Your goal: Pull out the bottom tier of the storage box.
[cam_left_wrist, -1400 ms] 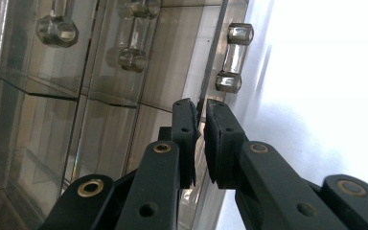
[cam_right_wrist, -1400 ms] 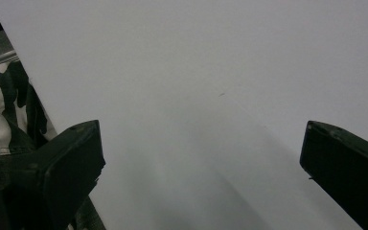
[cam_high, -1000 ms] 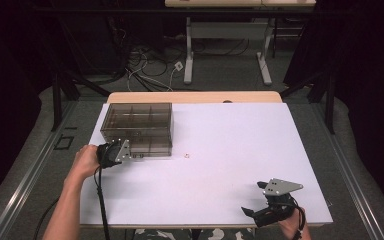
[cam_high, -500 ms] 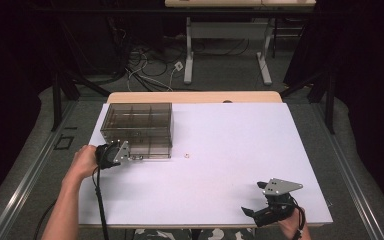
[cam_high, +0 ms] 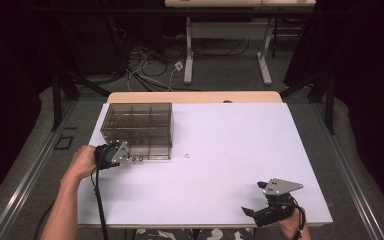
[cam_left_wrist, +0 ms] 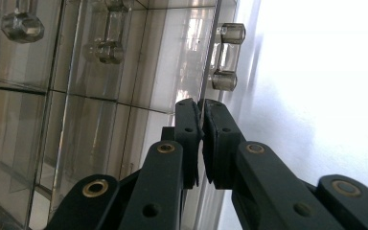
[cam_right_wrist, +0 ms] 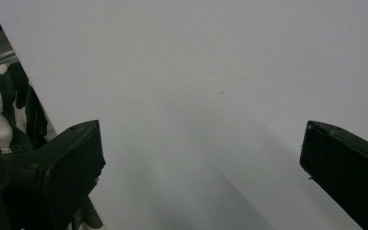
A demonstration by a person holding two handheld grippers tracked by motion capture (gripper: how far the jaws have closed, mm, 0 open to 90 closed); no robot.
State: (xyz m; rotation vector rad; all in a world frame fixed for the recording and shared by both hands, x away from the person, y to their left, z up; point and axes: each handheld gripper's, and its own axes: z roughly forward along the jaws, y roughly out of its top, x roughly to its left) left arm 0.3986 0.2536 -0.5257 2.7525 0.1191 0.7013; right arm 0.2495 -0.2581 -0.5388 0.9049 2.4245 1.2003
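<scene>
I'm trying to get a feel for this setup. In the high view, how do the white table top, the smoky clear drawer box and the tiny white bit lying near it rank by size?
Largest to smallest, as they look in the high view:
1. white table top
2. drawer box
3. tiny white bit, a mere speck beside the box

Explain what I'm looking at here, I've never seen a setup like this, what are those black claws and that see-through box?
A person sits at a white table, holding a hand tool with two black jaws in each hand. One camera looks down from above; one rides on each tool. The left gripper is shut, its tips at the front of a smoky clear drawer box, just below a clear handle; whether it pinches anything is unclear. The right gripper is open and empty above the table. A tiny white object lies beside the box.
</scene>
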